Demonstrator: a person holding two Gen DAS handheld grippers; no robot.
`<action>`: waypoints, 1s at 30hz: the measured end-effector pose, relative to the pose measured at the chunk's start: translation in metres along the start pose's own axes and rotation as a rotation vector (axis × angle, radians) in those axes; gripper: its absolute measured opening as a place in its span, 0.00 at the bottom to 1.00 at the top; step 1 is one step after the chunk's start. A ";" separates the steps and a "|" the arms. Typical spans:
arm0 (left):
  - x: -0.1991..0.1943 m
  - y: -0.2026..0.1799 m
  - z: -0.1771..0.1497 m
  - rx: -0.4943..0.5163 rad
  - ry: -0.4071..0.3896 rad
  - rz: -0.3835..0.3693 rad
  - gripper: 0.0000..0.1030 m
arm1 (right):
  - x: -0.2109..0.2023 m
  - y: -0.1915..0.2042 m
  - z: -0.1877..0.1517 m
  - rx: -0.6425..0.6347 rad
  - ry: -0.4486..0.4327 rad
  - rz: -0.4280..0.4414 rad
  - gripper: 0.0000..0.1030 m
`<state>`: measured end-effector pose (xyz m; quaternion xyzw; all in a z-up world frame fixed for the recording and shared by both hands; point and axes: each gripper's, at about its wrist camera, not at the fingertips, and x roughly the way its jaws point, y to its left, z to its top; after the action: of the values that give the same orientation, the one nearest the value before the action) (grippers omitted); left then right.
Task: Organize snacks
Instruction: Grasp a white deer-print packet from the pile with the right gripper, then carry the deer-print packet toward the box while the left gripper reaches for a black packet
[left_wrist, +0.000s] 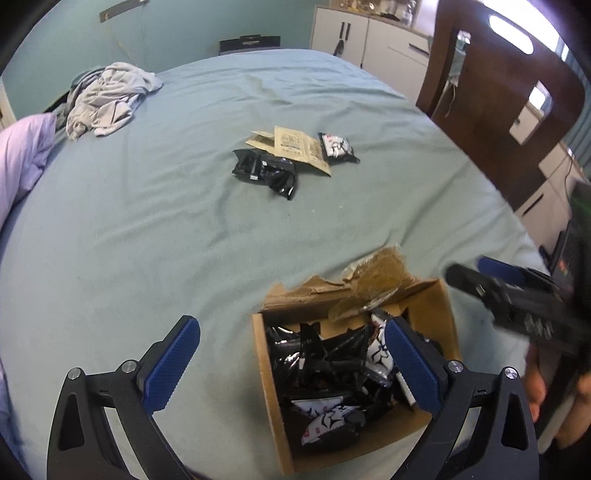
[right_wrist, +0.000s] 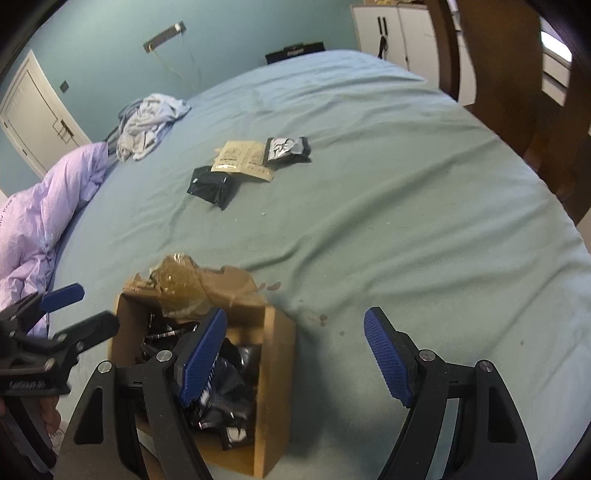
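An open cardboard box (left_wrist: 271, 387) (right_wrist: 279, 373) full of black and white snack packets sits near the front of the green bed. Further back lie loose snacks: a black packet (left_wrist: 266, 171) (right_wrist: 212, 186), a tan packet (left_wrist: 299, 147) (right_wrist: 242, 158) and a black-and-white packet (left_wrist: 337, 147) (right_wrist: 288, 148). My left gripper (left_wrist: 291, 332) hangs open just above the box's left wall, nothing between its blue pads. My right gripper (right_wrist: 295, 328) hangs open over the box's right wall, also empty. Each gripper shows at the edge of the other's view.
A crumpled grey garment (left_wrist: 107, 98) (right_wrist: 147, 122) lies at the far left of the bed, with a lilac duvet (left_wrist: 22, 155) (right_wrist: 48, 218) beside it. A dark wooden chair (left_wrist: 509, 96) stands on the right. White cabinets (left_wrist: 369, 33) line the back wall.
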<state>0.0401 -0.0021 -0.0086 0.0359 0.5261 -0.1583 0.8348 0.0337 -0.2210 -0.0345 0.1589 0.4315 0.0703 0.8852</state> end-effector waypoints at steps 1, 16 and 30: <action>-0.001 0.003 0.000 -0.014 0.000 -0.012 0.99 | 0.004 0.001 0.010 0.004 0.016 0.012 0.74; -0.005 0.045 0.013 -0.163 -0.023 -0.111 0.99 | 0.164 -0.004 0.209 0.264 0.319 0.003 0.74; 0.006 0.048 0.015 -0.171 0.002 -0.121 0.99 | 0.236 0.012 0.225 0.192 0.220 -0.201 0.50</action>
<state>0.0700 0.0384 -0.0128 -0.0670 0.5397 -0.1627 0.8232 0.3571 -0.1975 -0.0755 0.1903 0.5443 -0.0430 0.8159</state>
